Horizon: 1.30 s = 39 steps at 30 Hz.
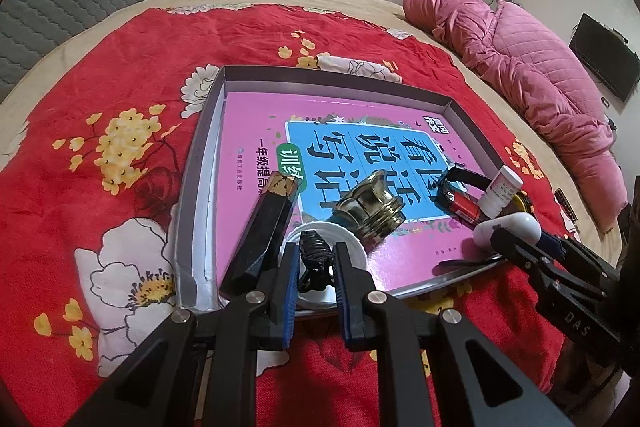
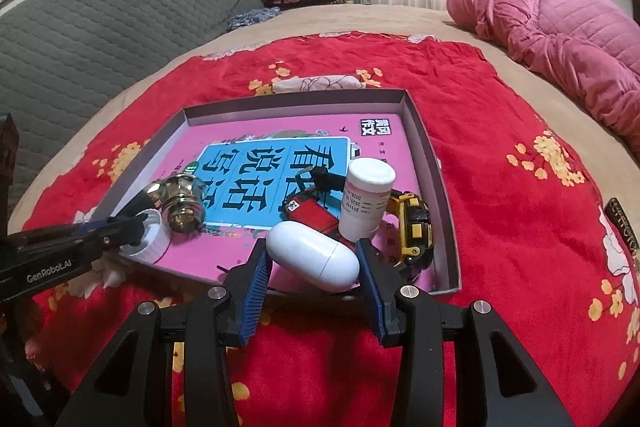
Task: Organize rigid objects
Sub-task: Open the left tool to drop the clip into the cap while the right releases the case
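Red plush blanket (image 1: 120, 75) printed with yellow and white flowers fills my left wrist view, and on it sits a shallow grey cardboard tray (image 1: 200, 155) lined with a glossy pink workbook (image 1: 256, 123) whose blue panel carries large black Chinese characters, upside down to me. My left gripper (image 1: 316, 267) is pressed in on a black coiled cord (image 1: 316, 251) that sits in a white ribbed plastic cap (image 1: 356, 247) at the tray's near edge. Just beside it lie a long black faceted bar with a gold-flecked end (image 1: 264, 227) and a shiny brass threaded knob (image 1: 368, 211). Farther right are a red and black toy (image 1: 460, 203), a white pill bottle (image 1: 502, 191) with a small printed label too fine to read, and a smooth white capsule-shaped case (image 1: 508, 227); the other tool's arm there reads "DAS". From my right wrist view, my right gripper (image 2: 314, 267) stands spread around the white capsule-shaped case (image 2: 312, 255), blue ribbed pads (image 2: 256, 279) close on either side, though I cannot tell whether they touch it. The case lies in the tray's near right part, against the red toy (image 2: 312, 211) and the pill bottle (image 2: 366, 199), with a yellow and black tape measure (image 2: 414, 227) beyond. The left tool's arm at the left edge reads "GenRobot.AI".
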Each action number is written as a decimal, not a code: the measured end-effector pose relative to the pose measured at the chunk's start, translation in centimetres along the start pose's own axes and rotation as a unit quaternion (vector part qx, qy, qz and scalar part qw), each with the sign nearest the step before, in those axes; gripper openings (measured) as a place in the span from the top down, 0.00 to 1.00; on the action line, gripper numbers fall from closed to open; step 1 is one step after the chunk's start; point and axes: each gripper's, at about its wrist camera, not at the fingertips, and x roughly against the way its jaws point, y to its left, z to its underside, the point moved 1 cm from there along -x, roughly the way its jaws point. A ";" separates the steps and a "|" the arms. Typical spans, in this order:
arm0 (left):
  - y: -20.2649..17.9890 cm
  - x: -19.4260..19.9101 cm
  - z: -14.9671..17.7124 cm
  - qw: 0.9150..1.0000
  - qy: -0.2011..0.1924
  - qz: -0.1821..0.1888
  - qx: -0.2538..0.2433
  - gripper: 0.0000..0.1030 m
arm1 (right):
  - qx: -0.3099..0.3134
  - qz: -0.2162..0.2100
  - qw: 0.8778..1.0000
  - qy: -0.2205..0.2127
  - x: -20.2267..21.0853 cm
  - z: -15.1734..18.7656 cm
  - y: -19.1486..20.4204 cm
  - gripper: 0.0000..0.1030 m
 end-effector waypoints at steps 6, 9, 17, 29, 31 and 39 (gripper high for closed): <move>0.0 0.0 0.0 1.000 0.000 0.000 -0.001 0.83 | 0.013 -0.001 1.000 -0.002 0.3 0.2 0.6 0.46; 0.0 0.0 0.0 1.000 0.000 0.000 -0.001 0.83 | 0.017 0.002 1.000 -0.001 0.3 0.3 0.8 0.46; -0.2 0.1 0.2 1.000 0.002 0.003 -0.006 0.84 | 0.014 -0.002 1.000 -0.002 0.3 0.3 0.8 0.45; -0.4 0.0 0.1 1.000 0.004 0.009 -0.011 0.78 | 0.016 -0.005 1.000 -0.016 1.3 0.3 0.9 0.32; -0.5 0.0 0.1 1.000 0.004 0.007 -0.015 0.77 | 0.009 -0.003 1.000 -0.017 1.4 0.2 0.5 0.32; -0.6 0.0 0.1 1.000 0.003 0.006 -0.016 0.77 | -0.006 0.000 1.000 -0.029 2.1 0.0 -0.3 0.32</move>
